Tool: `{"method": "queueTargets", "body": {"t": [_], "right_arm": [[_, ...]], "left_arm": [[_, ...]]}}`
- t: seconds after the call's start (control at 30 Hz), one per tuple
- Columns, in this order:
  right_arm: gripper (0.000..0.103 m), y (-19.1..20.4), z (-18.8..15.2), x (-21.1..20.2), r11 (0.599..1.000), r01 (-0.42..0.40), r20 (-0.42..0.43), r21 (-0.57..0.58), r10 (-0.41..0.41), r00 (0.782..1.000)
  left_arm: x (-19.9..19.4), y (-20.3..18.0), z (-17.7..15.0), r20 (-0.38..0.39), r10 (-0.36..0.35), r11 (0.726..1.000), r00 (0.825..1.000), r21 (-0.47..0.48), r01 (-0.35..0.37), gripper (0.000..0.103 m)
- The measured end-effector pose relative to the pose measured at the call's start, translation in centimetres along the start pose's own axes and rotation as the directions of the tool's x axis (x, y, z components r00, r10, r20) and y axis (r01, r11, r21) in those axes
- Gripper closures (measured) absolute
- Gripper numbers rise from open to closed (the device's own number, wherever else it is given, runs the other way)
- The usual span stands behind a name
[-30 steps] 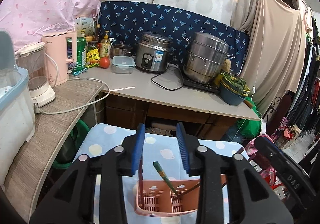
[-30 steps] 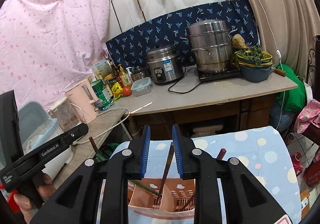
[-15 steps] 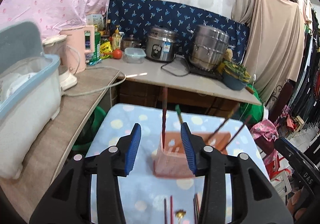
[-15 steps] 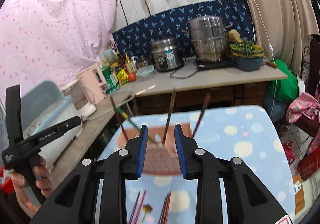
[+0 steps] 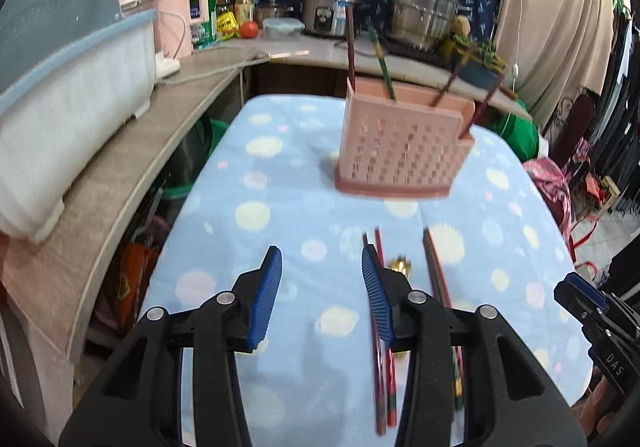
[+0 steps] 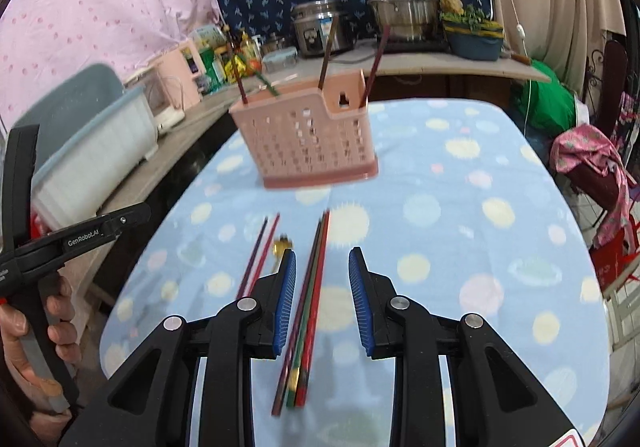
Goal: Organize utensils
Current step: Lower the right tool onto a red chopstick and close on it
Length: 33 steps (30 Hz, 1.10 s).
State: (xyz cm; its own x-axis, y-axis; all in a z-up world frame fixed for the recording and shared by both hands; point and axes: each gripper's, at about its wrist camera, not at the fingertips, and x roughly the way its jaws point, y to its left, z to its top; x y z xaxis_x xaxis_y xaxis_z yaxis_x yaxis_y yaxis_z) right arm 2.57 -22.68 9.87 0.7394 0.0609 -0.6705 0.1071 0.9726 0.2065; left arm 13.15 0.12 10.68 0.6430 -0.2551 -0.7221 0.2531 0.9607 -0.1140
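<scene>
Pink perforated plastic makes up the utensil basket (image 5: pixel 404 145), which stands upright toward the far end of the bench (image 5: pixel 280 183) on a pale blue cloth dotted with yellow and white spots. 4 chopsticks rise from the basket: in the left wrist view a dark red one (image 5: pixel 351 47) stands nearly upright at the left corner, a green one (image 5: pixel 382 61) leans beside it, and 2 darker ones tilt out to the right.

Nearer the cameras, loose chopsticks lie flat on the cloth, pointing toward the basket. The right wrist view shows them plainly: a pair of thin dark sticks (image 6: pixel 258 255) on the left, a gold spoon (image 6: pixel 282 245) just beside them, and a bundle of red, green and dark chopsticks (image 6: pixel 310 299) running back between the jaws of the right gripper (image 6: pixel 322 271). In the left wrist view most of these are hidden behind the right finger of the left gripper (image 5: pixel 322 271), and only their far ends and near tips show.

Both sets of jaws are spread wide with nothing between the blue pads; the left gripper hovers over bare cloth, the right one above the bundle without touching it.

Only the right wrist view shows the person's left hand (image 6: pixel 38 331) wrapped around the handle of the left gripper. Behind the bench, a counter carries a rice cooker (image 6: pixel 320 27), a steel steamer pot (image 6: pixel 402 1) and a pink kettle (image 5: pixel 184 17).
</scene>
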Motion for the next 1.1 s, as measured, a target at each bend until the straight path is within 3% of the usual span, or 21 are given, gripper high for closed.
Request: {"method": "queueTargets", "body": {"t": [0.27, 0.4, 1.1], "right_arm": [[0.076, 0.2, -5.9, 0.7, 1.000, 0.009, -0.084, 0.002, -0.009, 0.996], [0.076, 1.2, -7.8, 1.3, 0.997, 0.045, -0.098, -0.055, -0.050, 0.994], [0.076, 1.6, -10.4, 4.3, 0.996, 0.048, -0.180, -0.080, -0.062, 0.982]], "left_arm": [[0.3, -0.3, -5.5, -0.091, -0.010, 1.000, 0.996, 0.015, 0.011, 0.063], [0.4, -0.7, -7.3, -0.112, -0.015, 1.000, 0.994, 0.020, 0.017, 0.063], [2.1, -1.7, -10.6, -0.191, -0.042, 0.998, 0.981, 0.035, 0.049, 0.063]]}}
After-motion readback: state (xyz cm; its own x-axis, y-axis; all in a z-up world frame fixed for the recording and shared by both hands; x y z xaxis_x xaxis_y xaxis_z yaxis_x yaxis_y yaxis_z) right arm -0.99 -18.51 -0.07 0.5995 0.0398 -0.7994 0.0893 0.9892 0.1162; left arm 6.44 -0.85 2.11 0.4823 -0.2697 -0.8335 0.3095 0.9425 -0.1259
